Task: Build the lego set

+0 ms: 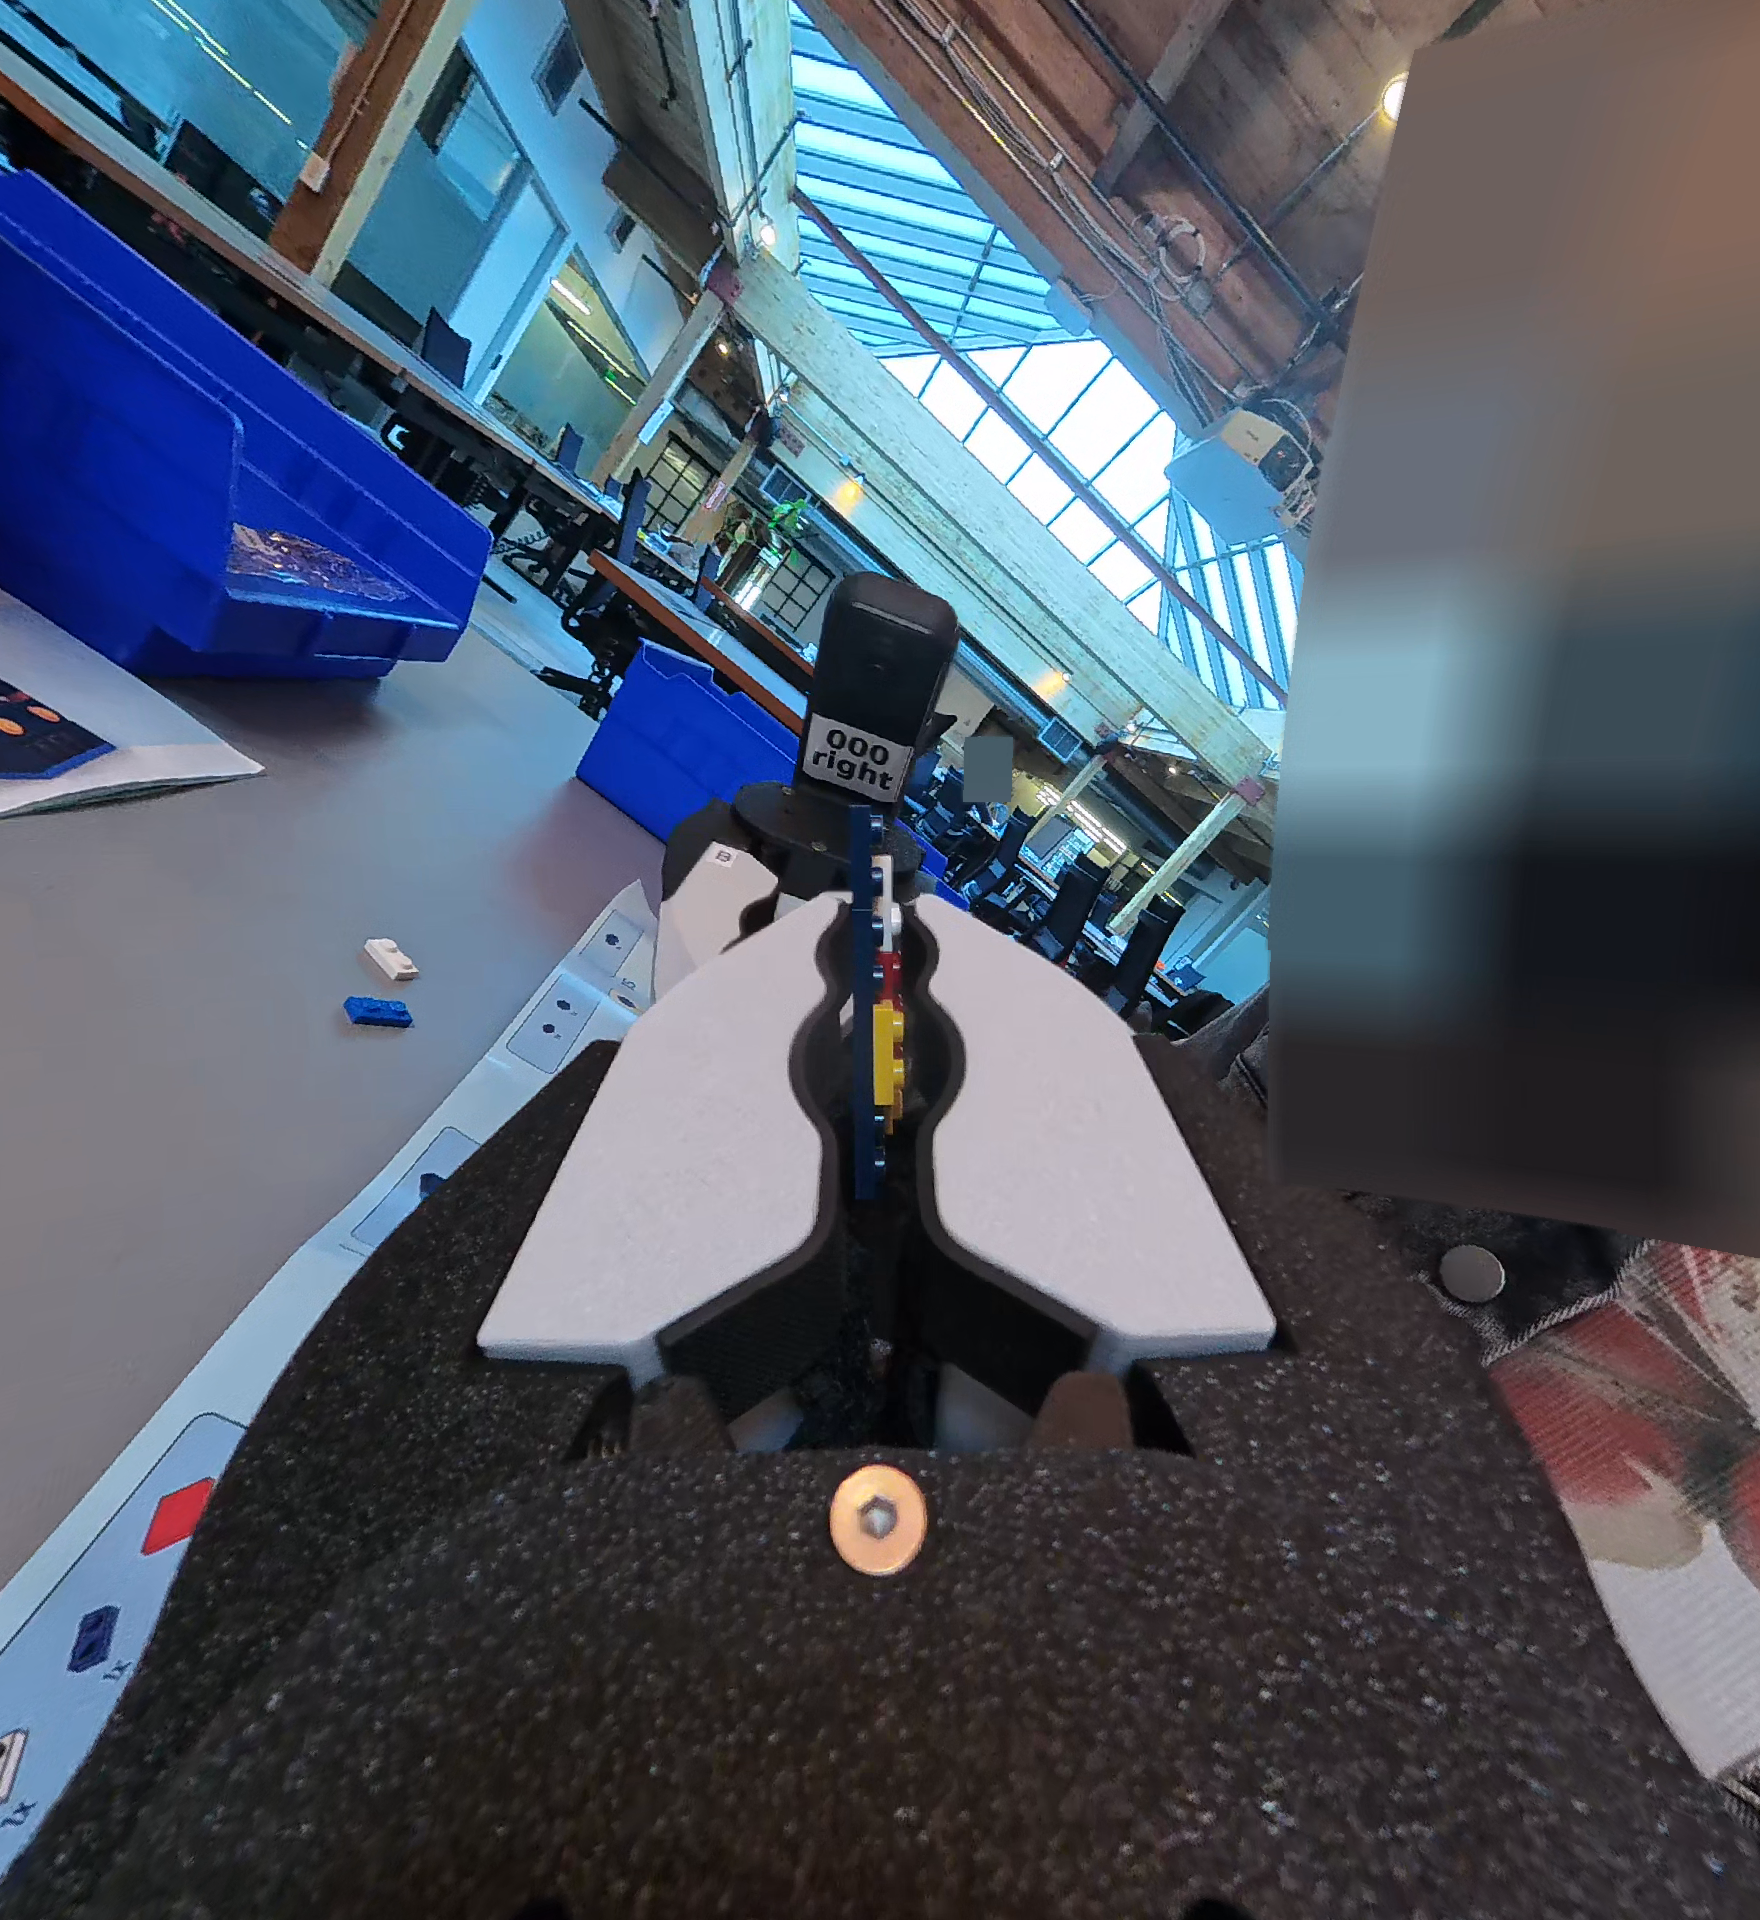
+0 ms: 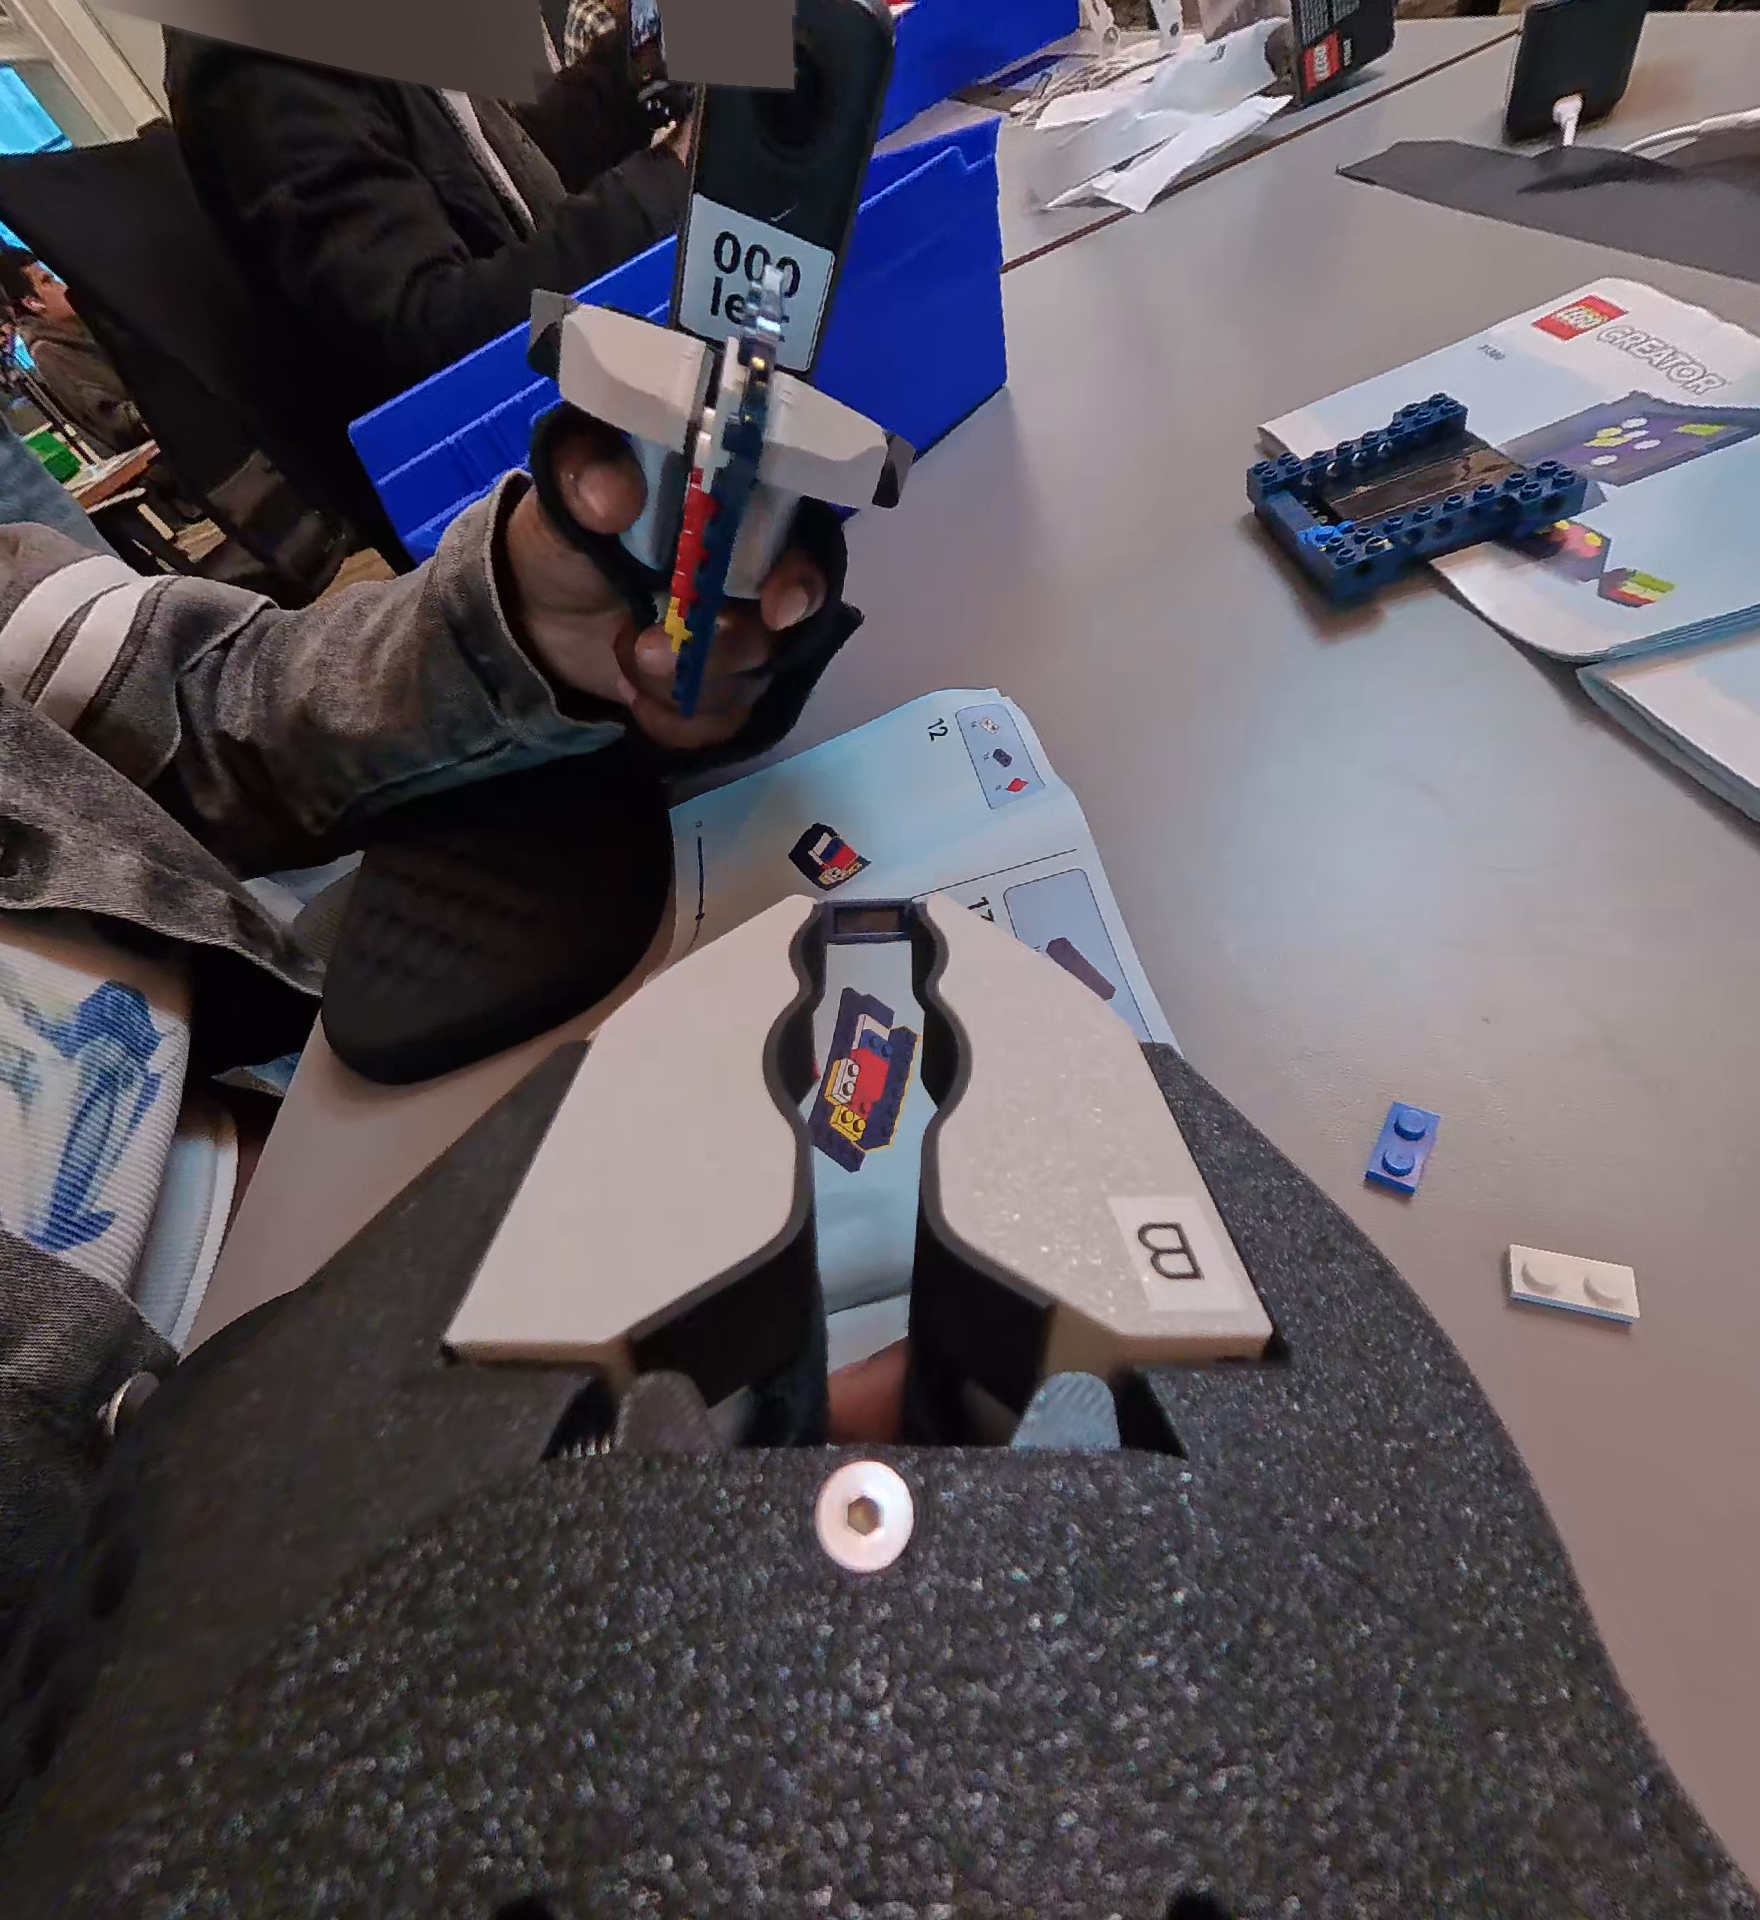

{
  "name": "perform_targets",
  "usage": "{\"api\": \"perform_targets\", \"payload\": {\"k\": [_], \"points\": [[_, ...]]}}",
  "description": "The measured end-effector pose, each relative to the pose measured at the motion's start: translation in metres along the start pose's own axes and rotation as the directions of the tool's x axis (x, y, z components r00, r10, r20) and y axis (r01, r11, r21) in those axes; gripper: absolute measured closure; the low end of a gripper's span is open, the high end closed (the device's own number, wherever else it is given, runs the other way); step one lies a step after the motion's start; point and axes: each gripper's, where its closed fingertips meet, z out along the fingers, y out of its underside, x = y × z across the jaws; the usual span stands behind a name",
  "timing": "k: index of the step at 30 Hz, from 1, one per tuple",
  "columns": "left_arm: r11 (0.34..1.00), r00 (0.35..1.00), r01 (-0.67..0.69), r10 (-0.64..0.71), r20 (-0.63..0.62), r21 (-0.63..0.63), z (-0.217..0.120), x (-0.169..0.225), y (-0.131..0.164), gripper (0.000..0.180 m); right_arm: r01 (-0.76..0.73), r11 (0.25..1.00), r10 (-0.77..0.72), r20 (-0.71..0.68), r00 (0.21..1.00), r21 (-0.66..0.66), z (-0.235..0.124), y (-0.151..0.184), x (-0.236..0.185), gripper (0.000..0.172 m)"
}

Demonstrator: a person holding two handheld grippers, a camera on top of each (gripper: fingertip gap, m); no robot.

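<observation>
My left gripper [image 1: 871,914] is shut on a flat brick build [image 1: 881,1029]: a dark blue plate held edge-on with white, red and yellow bricks on one side. The right wrist view shows it too [image 2: 704,561], clamped in the left gripper [image 2: 725,416], which a hand holds up above the table. My right gripper [image 2: 868,914] is shut on a small dark blue brick [image 2: 868,921] at its fingertips, hollow underside towards the camera. It hovers over an open instruction booklet [image 2: 917,790]. The two grippers face each other a short way apart.
A blue two-stud plate [image 2: 1404,1148] and a white one [image 2: 1572,1283] lie loose on the grey table [image 2: 1323,831]. A dark blue brick frame [image 2: 1416,499] sits on a closed booklet [image 2: 1634,436]. Blue bins [image 1: 128,436] [image 2: 917,301] stand behind. A person's sleeve [image 2: 180,675] is at the left. Spacing between my two grippers at the tips: around 8 centimeters.
</observation>
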Motion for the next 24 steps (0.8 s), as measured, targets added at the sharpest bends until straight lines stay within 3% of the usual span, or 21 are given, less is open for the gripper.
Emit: {"api": "perform_targets", "payload": {"k": [6,16,24], "points": [[1.000,1.000,0.003,-0.003,-0.007,0.000,0.000,0.000,0.000,0.173,-0.044,0.997,0.044,0.011,0.999,0.055,-0.004,-0.007,0.001,0.156],[0.999,0.999,0.039,-0.039,-0.024,0.005,-0.001,0.000,0.001,0.173,-0.208,0.939,0.183,0.113,0.977,0.273,-0.023,-0.036,0.001,0.157],[0.999,0.999,0.046,-0.045,-0.017,0.030,-0.003,-0.001,-0.003,0.173,-0.311,0.933,0.287,0.146,0.947,0.180,-0.015,-0.023,0.001,0.157]]}}
